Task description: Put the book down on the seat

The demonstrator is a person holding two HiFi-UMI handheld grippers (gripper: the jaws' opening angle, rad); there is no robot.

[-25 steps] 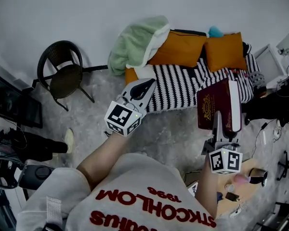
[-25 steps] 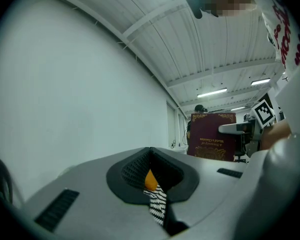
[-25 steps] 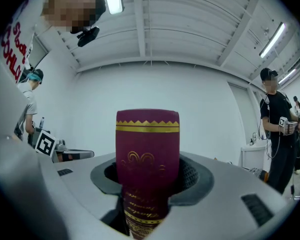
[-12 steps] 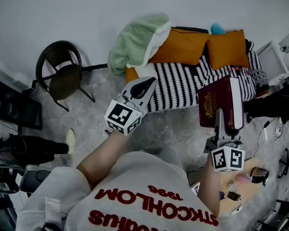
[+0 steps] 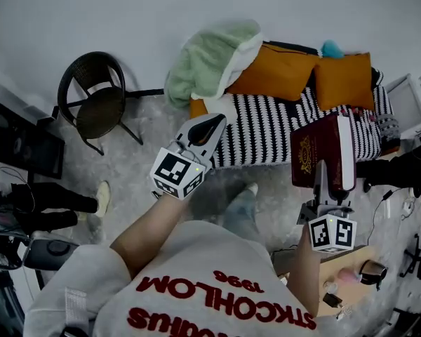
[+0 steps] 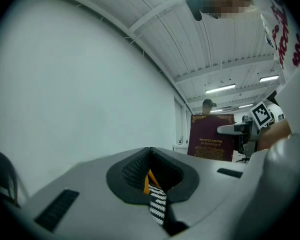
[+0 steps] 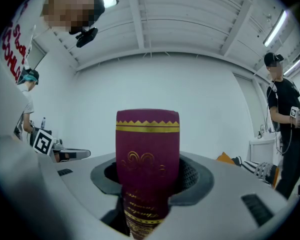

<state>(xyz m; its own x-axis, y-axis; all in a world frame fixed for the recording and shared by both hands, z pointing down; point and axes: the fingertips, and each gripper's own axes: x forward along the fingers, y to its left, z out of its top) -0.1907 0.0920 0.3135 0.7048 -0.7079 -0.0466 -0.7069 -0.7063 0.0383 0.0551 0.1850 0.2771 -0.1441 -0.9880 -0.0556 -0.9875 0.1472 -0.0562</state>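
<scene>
A thick maroon book (image 5: 316,153) with gold print stands upright, pinched between the jaws of my right gripper (image 5: 323,182). In the right gripper view its spine (image 7: 147,149) fills the gap between the pads. The seat is a low sofa with a black-and-white striped cover (image 5: 266,126), beyond both grippers; the book hangs over its front right edge. My left gripper (image 5: 208,126) is shut and empty, its tip over the sofa's front left corner. In the left gripper view the book (image 6: 210,140) shows off to the right, and only a thin slit is left between the jaws of the left gripper (image 6: 151,179).
Two orange cushions (image 5: 305,72) and a green blanket (image 5: 210,58) lie at the sofa's back. A black wicker chair (image 5: 98,104) stands at left. A low wooden table (image 5: 340,276) with small items is at lower right. A person in black (image 7: 286,129) stands at right.
The view has shifted, so the sofa and chair sit a little further right and lower. My leg and foot now show between the grippers. The book stays gripped.
</scene>
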